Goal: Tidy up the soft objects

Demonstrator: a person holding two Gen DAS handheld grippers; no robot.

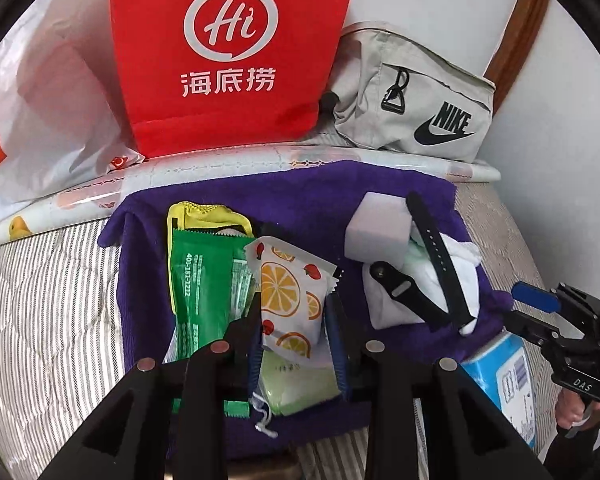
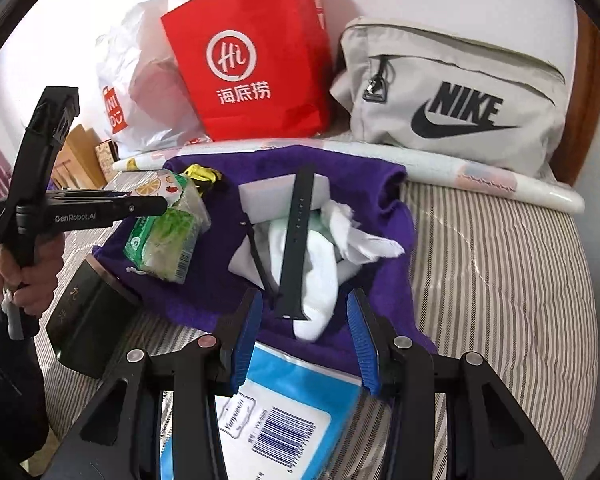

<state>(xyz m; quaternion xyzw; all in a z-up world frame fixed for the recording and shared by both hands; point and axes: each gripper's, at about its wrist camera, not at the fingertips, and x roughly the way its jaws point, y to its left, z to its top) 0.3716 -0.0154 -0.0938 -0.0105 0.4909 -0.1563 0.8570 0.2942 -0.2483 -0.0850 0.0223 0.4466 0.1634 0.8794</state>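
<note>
Nearest the lens, between the fingertips of the left gripper (image 1: 296, 332), sat a small tissue pack printed with orange slices (image 1: 288, 300). The blue pads pressed its two long edges, so the jaws were closed on it, lifted above a pale green packet (image 1: 300, 384) just beneath the tool. To the left of the fingers lay a green sachet (image 1: 200, 280) over a yellow pouch (image 1: 204, 212), all on a purple towel (image 1: 292, 192) spread across the striped bedding (image 1: 52, 300).

The pack looked light and squashy – its film wrapper was probably slick, so a hold across the middle of the body seemed safer than one on the crimped ends.

The right gripper (image 2: 306, 336) held nothing – its jaws stood apart. Below them lay a blue-and-white barcoded packet (image 2: 284, 412); ahead of the fingertips, a white sock (image 2: 320, 280) lay under a black watch strap (image 2: 298, 240), beside crumpled tissue (image 2: 360, 236) and a pale foam block (image 2: 260, 196). The sock would be limp and should bunch easily; its free toe end, nearest the tool, looked the clearest place to pinch.
</note>
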